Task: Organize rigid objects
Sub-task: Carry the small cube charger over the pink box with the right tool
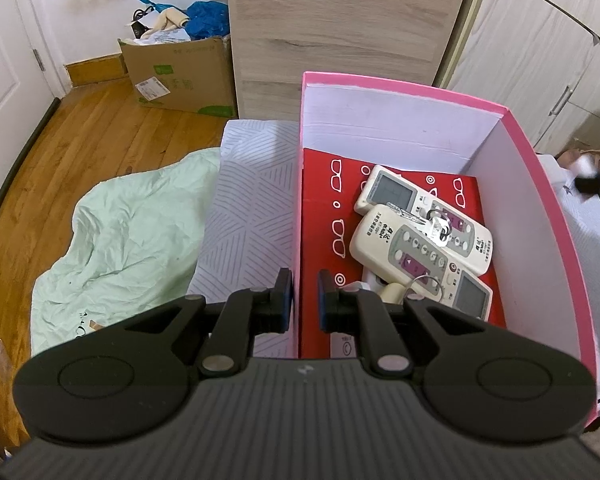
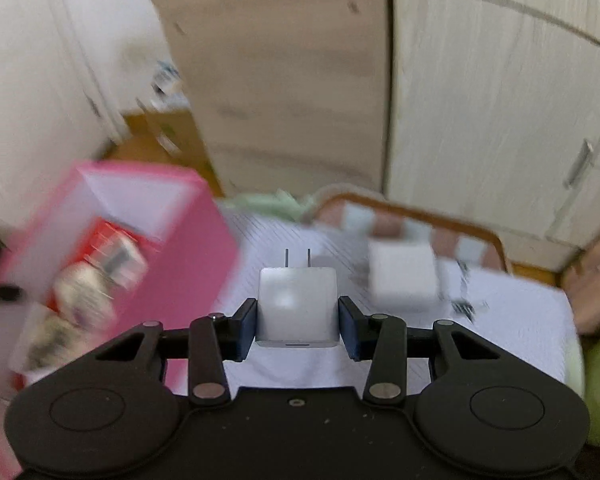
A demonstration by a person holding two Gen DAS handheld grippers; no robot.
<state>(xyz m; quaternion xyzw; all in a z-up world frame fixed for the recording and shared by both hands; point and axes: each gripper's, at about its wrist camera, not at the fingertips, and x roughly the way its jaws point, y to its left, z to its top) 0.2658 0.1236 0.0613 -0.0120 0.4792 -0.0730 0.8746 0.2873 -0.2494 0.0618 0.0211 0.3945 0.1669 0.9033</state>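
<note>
A pink box (image 1: pixel 540 200) with white inner walls stands on the bed. Inside it lie two cream remote controls (image 1: pixel 416 248), a bunch of keys (image 1: pixel 436 228) on top of them, and a red patterned box (image 1: pixel 324 216) beneath. My left gripper (image 1: pixel 304 300) straddles the box's left wall, its jaws narrowly apart, one finger inside and one outside. My right gripper (image 2: pixel 298 320) is shut on a white plug charger (image 2: pixel 296 308), prongs pointing forward, held above the bed to the right of the pink box (image 2: pixel 172 264). The right wrist view is blurred.
A white patterned sheet (image 1: pixel 248 208) covers the bed. A green quilt (image 1: pixel 132 236) hangs to the left over the wooden floor. A cardboard box (image 1: pixel 180 76) and a wooden cabinet (image 1: pixel 340 32) stand behind. Another white block (image 2: pixel 404 276) lies on the bed near a checked cushion (image 2: pixel 416 228).
</note>
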